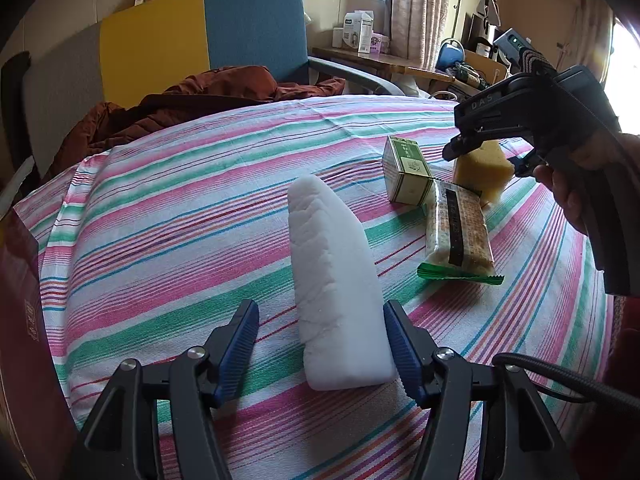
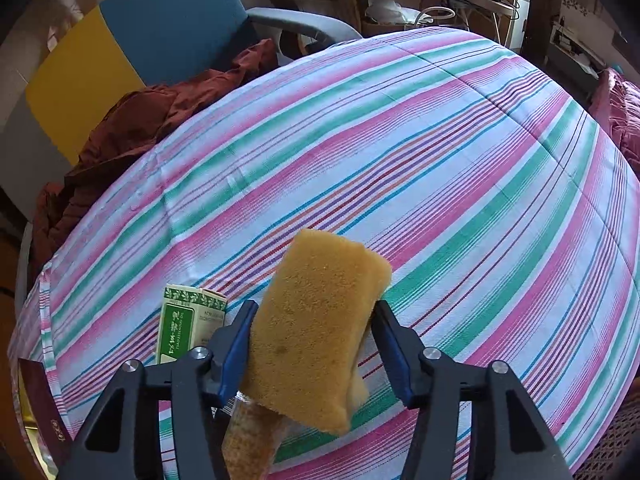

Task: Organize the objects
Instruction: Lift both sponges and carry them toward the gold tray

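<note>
A: Item count on the striped bed (image 1: 160,208)?
B: One white foam block (image 1: 332,280), one yellow sponge (image 2: 316,320), one green box (image 1: 404,172), one wrapped cracker pack (image 1: 456,232). Two grippers: left gripper (image 1: 322,348), right gripper (image 2: 312,344).

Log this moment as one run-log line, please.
left gripper: open, straddling white foam block | right gripper: shut on yellow sponge | striped cloth

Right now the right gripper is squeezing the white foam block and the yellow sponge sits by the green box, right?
Not quite. The right gripper is squeezing the yellow sponge by the green box, as the right wrist view shows. The white foam block lies between the left gripper's fingers.
</note>
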`<state>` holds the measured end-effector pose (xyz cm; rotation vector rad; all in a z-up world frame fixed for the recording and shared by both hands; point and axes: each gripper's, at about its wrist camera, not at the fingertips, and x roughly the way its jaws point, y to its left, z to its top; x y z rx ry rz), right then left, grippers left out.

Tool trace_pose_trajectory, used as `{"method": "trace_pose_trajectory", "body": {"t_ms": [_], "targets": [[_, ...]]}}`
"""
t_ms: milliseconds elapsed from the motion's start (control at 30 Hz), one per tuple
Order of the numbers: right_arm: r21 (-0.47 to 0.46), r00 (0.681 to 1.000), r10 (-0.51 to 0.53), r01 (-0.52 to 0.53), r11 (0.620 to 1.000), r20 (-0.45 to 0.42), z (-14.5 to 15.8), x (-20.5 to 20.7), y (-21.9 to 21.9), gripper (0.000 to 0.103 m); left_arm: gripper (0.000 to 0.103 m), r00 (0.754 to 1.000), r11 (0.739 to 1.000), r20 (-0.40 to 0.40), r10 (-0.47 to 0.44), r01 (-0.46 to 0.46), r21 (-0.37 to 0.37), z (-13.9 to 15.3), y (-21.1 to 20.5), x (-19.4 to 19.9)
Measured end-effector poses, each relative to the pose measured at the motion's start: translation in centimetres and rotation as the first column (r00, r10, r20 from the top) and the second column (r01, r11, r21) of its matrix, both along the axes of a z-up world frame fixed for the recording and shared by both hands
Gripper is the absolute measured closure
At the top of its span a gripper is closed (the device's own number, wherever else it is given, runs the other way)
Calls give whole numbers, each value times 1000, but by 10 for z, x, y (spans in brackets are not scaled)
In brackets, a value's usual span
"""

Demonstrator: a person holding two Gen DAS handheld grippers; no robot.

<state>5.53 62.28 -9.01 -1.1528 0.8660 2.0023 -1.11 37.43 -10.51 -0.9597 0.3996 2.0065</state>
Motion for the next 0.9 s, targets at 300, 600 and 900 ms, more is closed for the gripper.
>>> {"method": "trace_pose_trajectory", "body": {"t_ms": [300, 600, 900], "targets": [[-15, 984, 4, -6, 1000, -178, 25, 10, -1, 49, 45, 1000, 1000, 7, -9, 9, 8, 2, 1, -1], [35, 979, 78, -72, 997, -191, 29, -4, -14, 49, 66, 996, 997, -69, -62, 60, -39, 8, 10, 17], [41, 970, 98, -92, 995, -222, 36, -1, -16, 49, 67, 995, 997, -84, -51, 46, -55, 8, 9, 20]]}}
